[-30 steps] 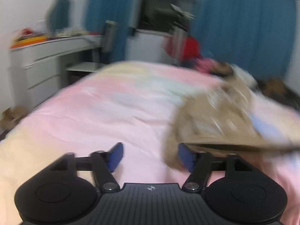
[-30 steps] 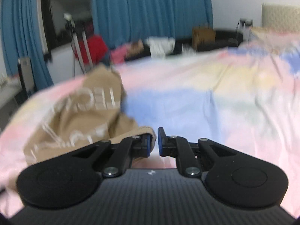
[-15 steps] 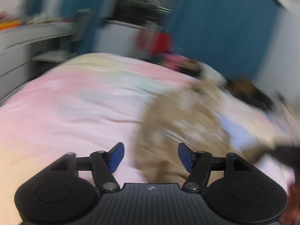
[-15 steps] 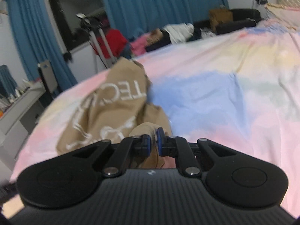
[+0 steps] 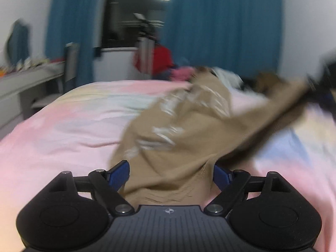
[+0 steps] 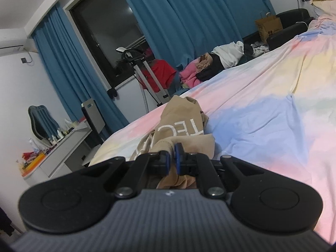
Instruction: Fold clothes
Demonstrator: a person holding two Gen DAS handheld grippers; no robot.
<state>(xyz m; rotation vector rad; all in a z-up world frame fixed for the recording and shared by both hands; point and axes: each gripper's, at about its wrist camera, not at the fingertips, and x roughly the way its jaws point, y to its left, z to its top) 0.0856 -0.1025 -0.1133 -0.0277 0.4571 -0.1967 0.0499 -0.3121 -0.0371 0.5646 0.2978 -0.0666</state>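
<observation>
Here the tan garment (image 5: 178, 134) lies rumpled on the pastel bed (image 5: 63, 126), one end lifted. The left gripper (image 5: 171, 173) has its jaws spread wide with bunched fabric between them. The right gripper (image 6: 172, 156) has its jaws pinched tight on a fold of the cloth.

Black ribbed gripper (image 6: 172, 157) bodies, blue-padded jaws, silver screws.

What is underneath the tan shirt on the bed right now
The pastel bedsheet lies under the tan shirt. Whatever else it covers is hidden.
</observation>
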